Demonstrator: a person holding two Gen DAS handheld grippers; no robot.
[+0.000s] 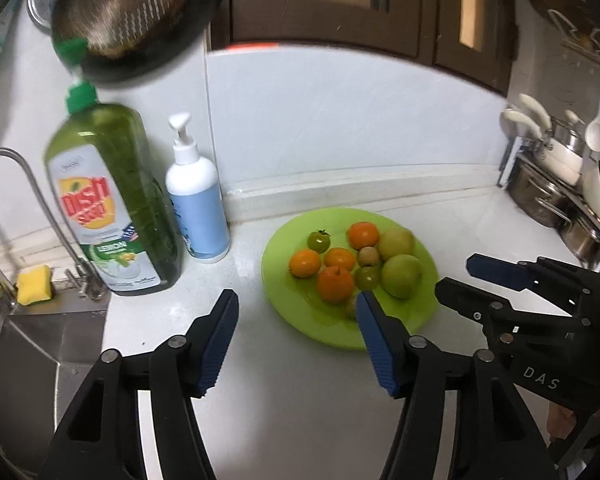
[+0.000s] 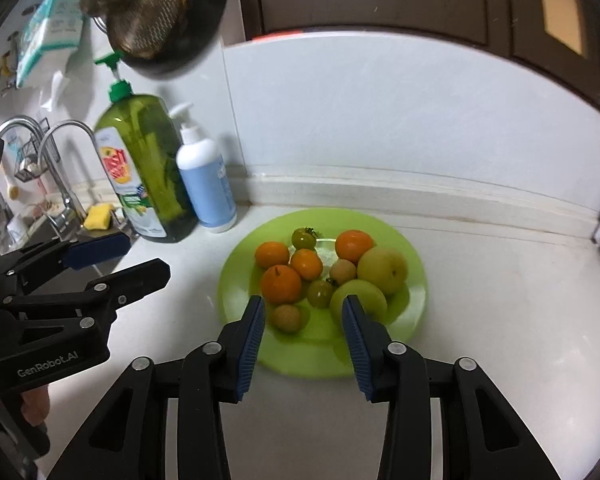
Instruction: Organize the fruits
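Hovering both released, empty: my left hand-held gripper point(image 1: 296, 312) and right hand-held gripper point(image 2: 303, 320) at six o'clock of the green plate point(image 2: 414, 316) heaped with fruits point(image 2: 312, 276); next needs choosing one.

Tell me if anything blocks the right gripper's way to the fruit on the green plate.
Nothing visible does. The right gripper is open and empty just short of the green plate, with the small brownish fruit directly ahead; bottles stand off left.
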